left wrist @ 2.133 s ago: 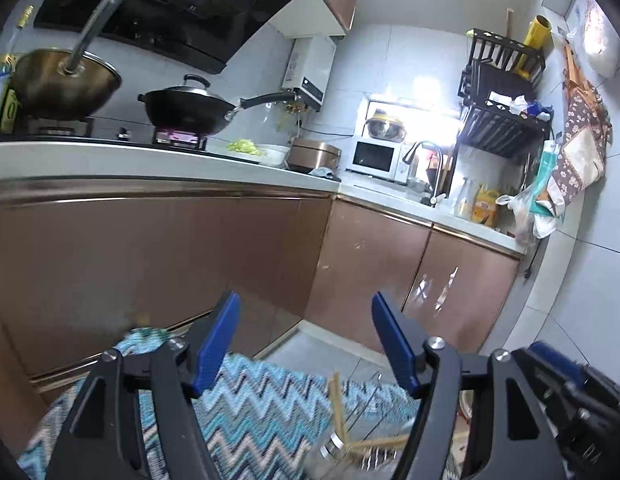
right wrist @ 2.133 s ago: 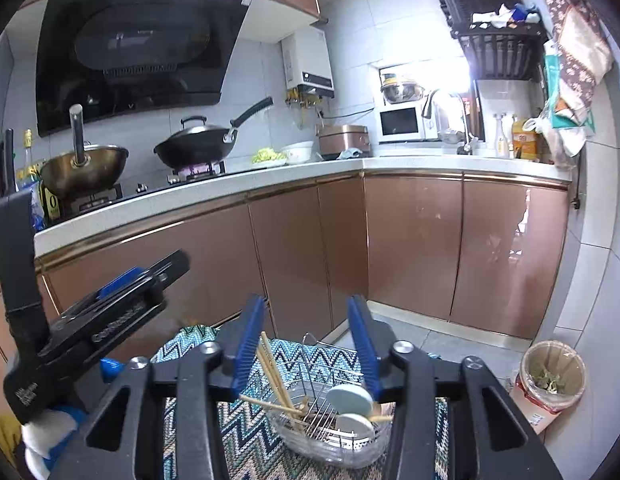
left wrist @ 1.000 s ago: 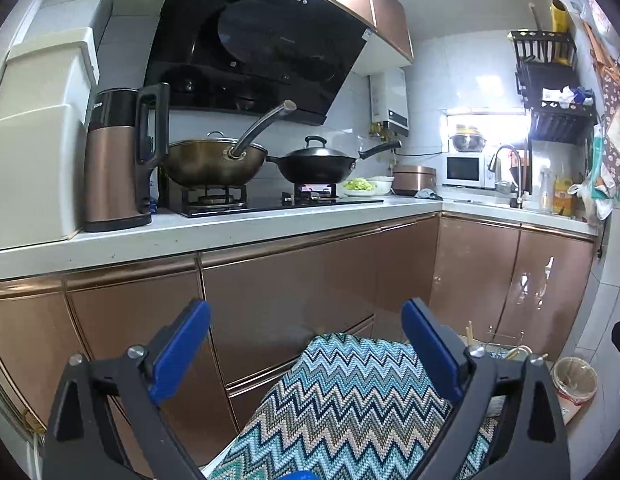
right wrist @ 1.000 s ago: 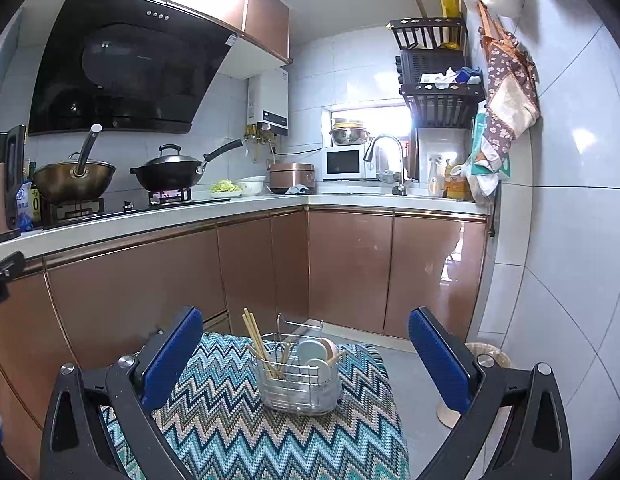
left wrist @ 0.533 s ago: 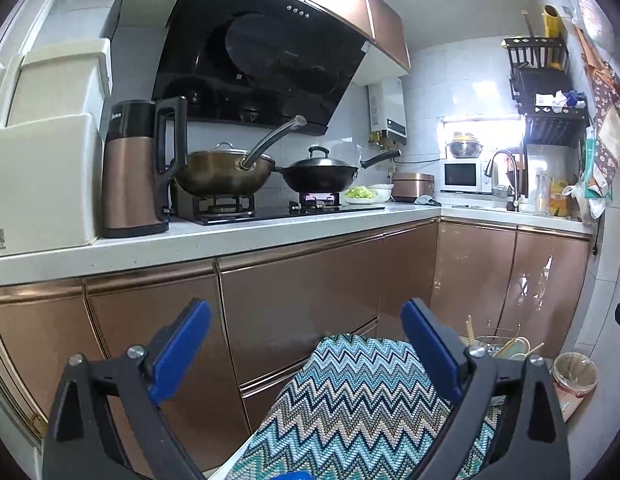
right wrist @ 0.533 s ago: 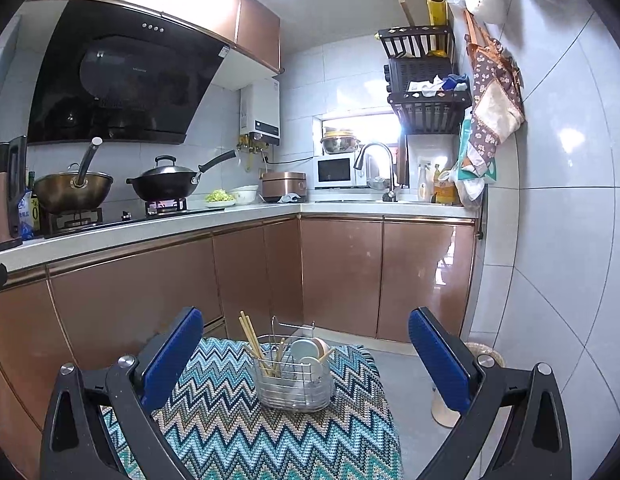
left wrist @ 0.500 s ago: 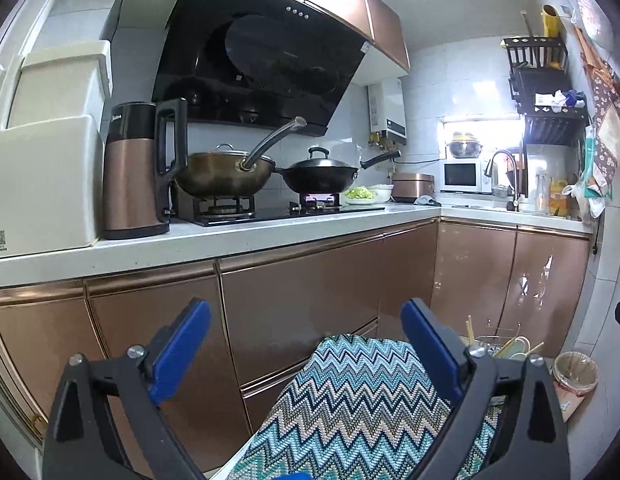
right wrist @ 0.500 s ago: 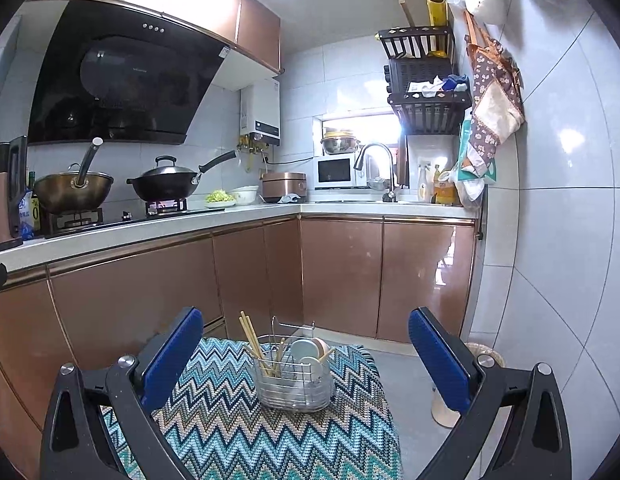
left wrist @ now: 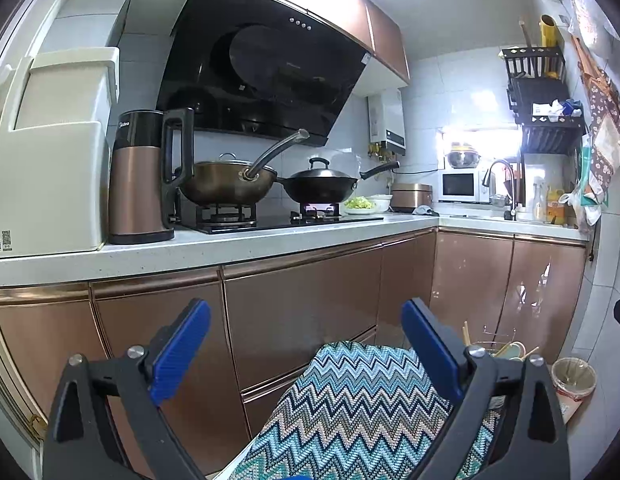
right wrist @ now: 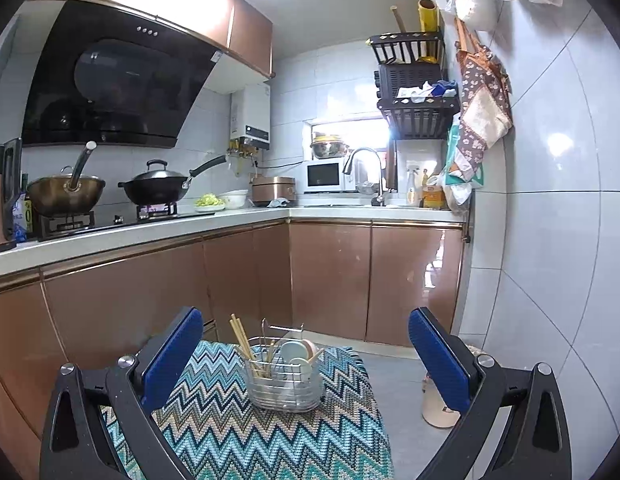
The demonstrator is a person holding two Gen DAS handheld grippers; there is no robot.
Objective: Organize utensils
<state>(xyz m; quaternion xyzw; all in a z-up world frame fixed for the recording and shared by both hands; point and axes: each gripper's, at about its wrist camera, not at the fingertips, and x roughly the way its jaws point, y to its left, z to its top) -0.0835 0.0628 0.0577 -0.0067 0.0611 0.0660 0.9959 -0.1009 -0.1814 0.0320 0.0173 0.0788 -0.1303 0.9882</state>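
Note:
A wire metal caddy (right wrist: 285,380) stands on a zigzag-patterned cloth (right wrist: 238,432) in the right wrist view. It holds wooden chopsticks (right wrist: 242,342) and pale spoons (right wrist: 296,354). My right gripper (right wrist: 306,354) is open and held back from the caddy, which shows between its blue pads. In the left wrist view the caddy (left wrist: 499,346) peeks out behind the right finger, at the far end of the cloth (left wrist: 349,408). My left gripper (left wrist: 306,348) is open and holds nothing.
Copper cabinets (left wrist: 302,312) run along the left and back, under a white counter (right wrist: 158,228) with two woks, a kettle (left wrist: 144,176) and a microwave. A small bin (right wrist: 437,404) stands on the floor right of the cloth. A tiled wall (right wrist: 549,240) closes the right side.
Both grippers have opened wide and drawn back and up from the caddy over the last two seconds. Since half a second ago both views are almost still.

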